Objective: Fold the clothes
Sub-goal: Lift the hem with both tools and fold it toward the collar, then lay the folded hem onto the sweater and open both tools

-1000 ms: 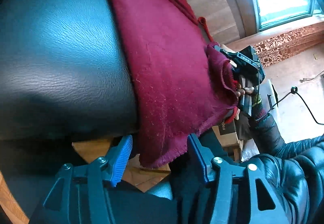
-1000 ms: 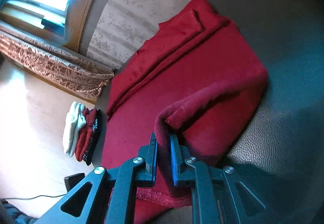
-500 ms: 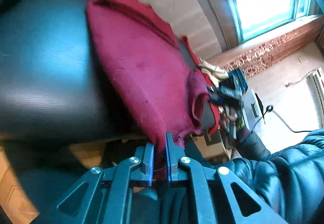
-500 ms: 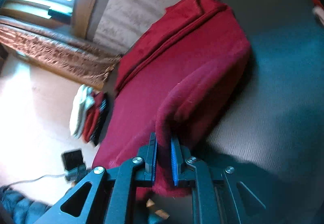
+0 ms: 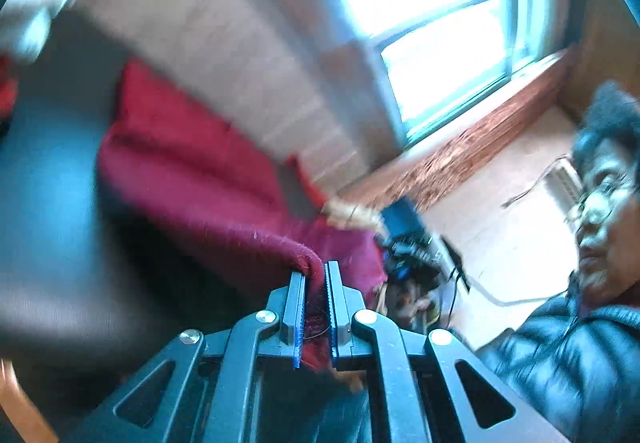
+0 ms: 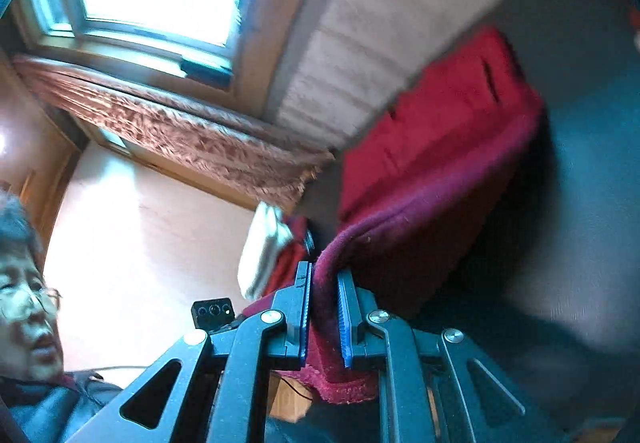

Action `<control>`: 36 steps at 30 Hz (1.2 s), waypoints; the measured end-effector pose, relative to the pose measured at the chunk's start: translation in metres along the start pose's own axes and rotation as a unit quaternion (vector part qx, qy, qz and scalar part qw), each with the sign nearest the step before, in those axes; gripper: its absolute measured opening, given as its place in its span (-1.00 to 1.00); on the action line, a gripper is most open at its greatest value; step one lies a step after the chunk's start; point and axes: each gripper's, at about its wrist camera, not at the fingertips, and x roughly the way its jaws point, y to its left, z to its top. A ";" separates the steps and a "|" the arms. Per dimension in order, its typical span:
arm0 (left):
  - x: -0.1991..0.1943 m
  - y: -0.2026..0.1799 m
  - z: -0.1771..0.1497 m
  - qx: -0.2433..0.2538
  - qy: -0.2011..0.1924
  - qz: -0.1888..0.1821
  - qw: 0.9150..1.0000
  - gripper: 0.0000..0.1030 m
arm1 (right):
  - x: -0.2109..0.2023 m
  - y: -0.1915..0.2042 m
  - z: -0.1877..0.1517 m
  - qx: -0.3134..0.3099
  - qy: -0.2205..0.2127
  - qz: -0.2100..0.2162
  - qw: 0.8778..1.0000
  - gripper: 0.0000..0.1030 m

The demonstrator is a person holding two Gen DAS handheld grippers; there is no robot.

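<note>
Both pairs of fingers are clamped on the near edge of one dark red garment: left gripper (image 5: 314, 283) on one corner, right gripper (image 6: 324, 293) on the other. The garment (image 6: 432, 147) lies across the dark desk (image 6: 592, 171), near edge lifted; judging by this, a fold is mid-way. One folded pile (image 6: 266, 247) sits at the desk's far-left edge.

daylight from window (image 5: 432, 27), overexposed | heavy motion blur | fisheye edges curved

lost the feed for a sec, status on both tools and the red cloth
Left tool shut on red cloth edge. Right tool shut on the same cloth. Cloth lifted off dark table. Nothing in the way.
</note>
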 end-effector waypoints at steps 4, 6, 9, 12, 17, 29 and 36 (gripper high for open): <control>0.012 0.006 0.045 0.011 -0.041 -0.013 0.999 -0.85 | 0.011 -0.003 0.044 -0.018 -0.024 -0.015 0.999 -0.73; 0.029 0.022 0.071 0.006 -0.049 0.007 0.999 -0.85 | 0.019 -0.015 0.069 -0.019 -0.036 -0.024 0.999 -0.73; 0.054 0.046 0.110 -0.003 -0.063 0.037 0.997 -0.85 | 0.041 -0.041 0.106 -0.007 -0.049 -0.052 0.997 -0.73; 0.085 0.079 0.144 -0.033 -0.071 0.074 0.994 -0.85 | 0.064 -0.076 0.138 0.018 -0.058 -0.080 0.995 -0.73; 0.148 0.160 0.160 -0.101 -0.028 0.194 0.975 -0.86 | 0.102 -0.160 0.160 0.095 -0.051 -0.148 0.983 -0.73; 0.119 0.151 0.074 -0.091 0.011 0.202 0.975 -0.87 | 0.072 -0.162 0.089 0.093 -0.026 -0.117 0.988 -0.86; 0.100 0.136 0.049 -0.114 0.016 0.207 0.972 -0.87 | 0.058 -0.137 0.060 0.114 -0.017 -0.045 0.992 0.18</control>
